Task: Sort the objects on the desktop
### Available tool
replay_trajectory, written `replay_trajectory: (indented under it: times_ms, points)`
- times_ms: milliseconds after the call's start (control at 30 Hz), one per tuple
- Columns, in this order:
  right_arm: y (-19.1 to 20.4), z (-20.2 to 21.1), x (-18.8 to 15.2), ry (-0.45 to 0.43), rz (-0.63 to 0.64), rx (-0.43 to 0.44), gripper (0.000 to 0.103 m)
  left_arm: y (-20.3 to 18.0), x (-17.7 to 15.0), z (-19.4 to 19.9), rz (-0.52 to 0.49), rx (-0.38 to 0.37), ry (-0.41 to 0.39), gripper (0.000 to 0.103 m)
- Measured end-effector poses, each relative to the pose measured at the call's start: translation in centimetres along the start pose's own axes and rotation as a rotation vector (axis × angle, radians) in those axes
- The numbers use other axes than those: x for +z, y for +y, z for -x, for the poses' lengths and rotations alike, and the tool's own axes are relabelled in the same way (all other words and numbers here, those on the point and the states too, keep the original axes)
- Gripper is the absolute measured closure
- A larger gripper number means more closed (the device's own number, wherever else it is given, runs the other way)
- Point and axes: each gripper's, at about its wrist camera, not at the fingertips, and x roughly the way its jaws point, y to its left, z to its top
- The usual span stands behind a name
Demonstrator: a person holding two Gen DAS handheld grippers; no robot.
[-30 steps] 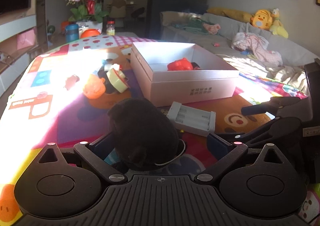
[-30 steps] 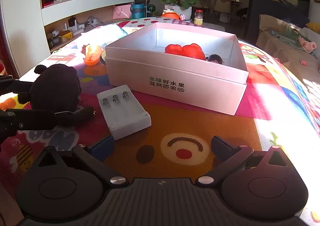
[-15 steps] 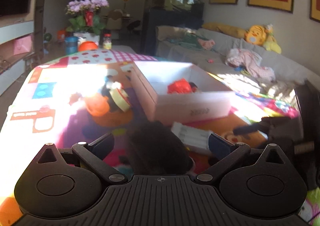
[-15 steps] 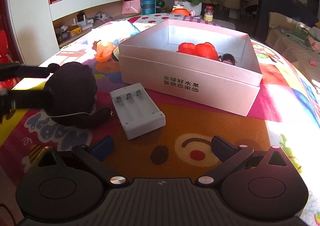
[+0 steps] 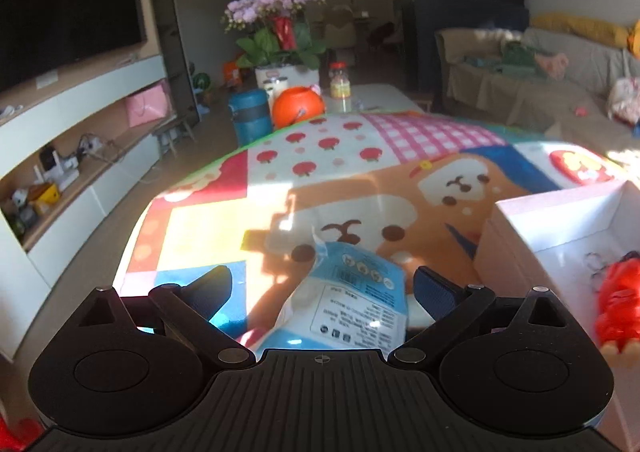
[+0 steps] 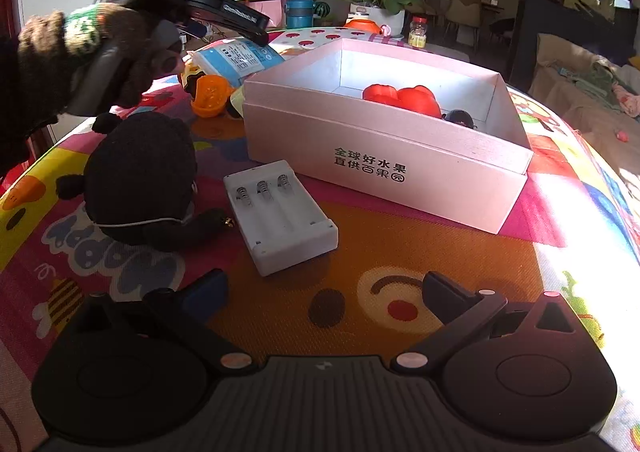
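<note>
A blue and white packet (image 5: 352,292) lies on the colourful mat, between the spread fingers of my left gripper (image 5: 324,286), which is open and not clamped on it. In the right wrist view a gloved hand (image 6: 80,52) holds that left gripper (image 6: 240,22) above the packet (image 6: 240,58). My right gripper (image 6: 324,288) is open over the bare mat, with nothing between its fingers. Ahead of it lie a white battery holder (image 6: 280,216) and a black plush toy (image 6: 140,176). The white box (image 6: 384,156) holds a red toy (image 6: 404,100).
An orange toy (image 6: 210,94) and a yellow one sit left of the box, near the packet. The box's corner (image 5: 516,224) and red toy (image 5: 616,304) are at my left gripper's right. A flower pot (image 5: 286,76), blue cup and orange ball stand past the table's far edge.
My left gripper has left the black plush toy, risen and swung over to the blue packet near the box's far left corner. The right gripper has shifted only slightly.
</note>
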Motion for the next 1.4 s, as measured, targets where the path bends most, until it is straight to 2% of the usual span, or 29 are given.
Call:
replay_trajectory:
  times_ms: [100, 133, 167, 200, 300, 367, 433, 533, 667, 700, 733, 800, 833, 933, 1000, 1067, 1133, 1233, 1267, 1400]
  points:
    - [-0.1, 0.0, 0.0, 0.001, -0.007, 0.006, 0.000, -0.2, 0.0, -3.5, -0.026, -0.011, 0.110, 0.003]
    - [-0.2, 0.0, 0.0, 0.001, -0.009, 0.008, 0.000, -0.3, -0.1, -4.2, -0.030, -0.023, 0.140, 0.005]
    - [-0.2, 0.0, 0.0, 0.001, -0.011, 0.010, 0.000, -0.4, -0.5, -4.4, -0.034, -0.017, 0.157, 0.012]
    - [-0.2, 0.0, -0.1, 0.000, -0.012, 0.012, 0.000, -0.5, -1.0, -4.3, -0.037, -0.018, 0.164, 0.023]
    - [-0.3, 0.0, -0.1, -0.002, -0.016, 0.017, 0.000, -0.8, -2.3, -2.5, -0.058, -0.027, 0.145, 0.035]
    - [-0.4, 0.0, -0.1, -0.003, -0.017, 0.018, 0.000, -0.7, -3.2, -0.8, -0.064, -0.055, 0.142, 0.036]
    - [-0.3, 0.0, -0.1, -0.003, -0.017, 0.018, 0.000, -0.6, -4.2, 1.0, -0.053, -0.115, 0.154, 0.037]
    - [-0.4, 0.0, -0.1, -0.003, -0.018, 0.019, 0.000, -0.7, -6.1, 4.0, -0.076, -0.194, 0.156, 0.037]
    - [-0.3, 0.0, -0.1, -0.003, -0.015, 0.016, 0.000, 0.2, -8.0, 7.5, -0.016, -0.309, 0.127, 0.033]
    - [-0.3, 0.0, -0.1, -0.003, -0.015, 0.016, 0.000, 0.7, -8.2, 8.4, 0.026, -0.319, 0.105, 0.028]
    - [-0.3, 0.0, -0.1, -0.003, -0.014, 0.015, 0.000, 1.3, -8.4, 9.2, 0.066, -0.329, 0.080, 0.016]
    - [-0.3, 0.0, -0.1, -0.003, -0.012, 0.012, 0.000, 2.8, -8.3, 11.7, 0.153, -0.337, -0.001, 0.007]
    - [-0.3, 0.0, -0.1, -0.003, -0.012, 0.012, 0.000, 3.5, -8.2, 13.0, 0.177, -0.340, -0.037, 0.007]
    - [-0.3, 0.0, -0.1, -0.002, -0.012, 0.012, 0.000, 5.5, -7.9, 16.5, 0.214, -0.283, -0.143, 0.003]
    - [-0.3, -0.1, -0.1, -0.004, -0.014, 0.011, 0.000, 7.0, -8.7, 18.3, 0.246, -0.164, -0.205, 0.000]
    - [-0.4, 0.0, -0.1, -0.006, -0.015, 0.009, 0.000, 8.1, -10.4, 17.9, 0.287, -0.083, -0.172, 0.000]
    - [-0.4, 0.0, -0.1, -0.005, -0.017, 0.010, 0.000, 8.6, -12.6, 16.2, 0.326, -0.002, -0.086, 0.000]
    - [-0.3, 0.0, -0.2, -0.006, -0.014, 0.004, 0.000, 8.7, -15.3, 15.2, 0.353, 0.179, -0.076, 0.000]
    - [-0.2, 0.0, -0.2, -0.007, -0.012, 0.001, 0.000, 9.3, -15.9, 15.2, 0.394, 0.203, -0.075, 0.000]
    - [-0.3, -0.1, -0.2, -0.003, -0.016, 0.003, 0.000, 12.8, -16.3, 15.8, 0.583, 0.172, -0.067, 0.000]
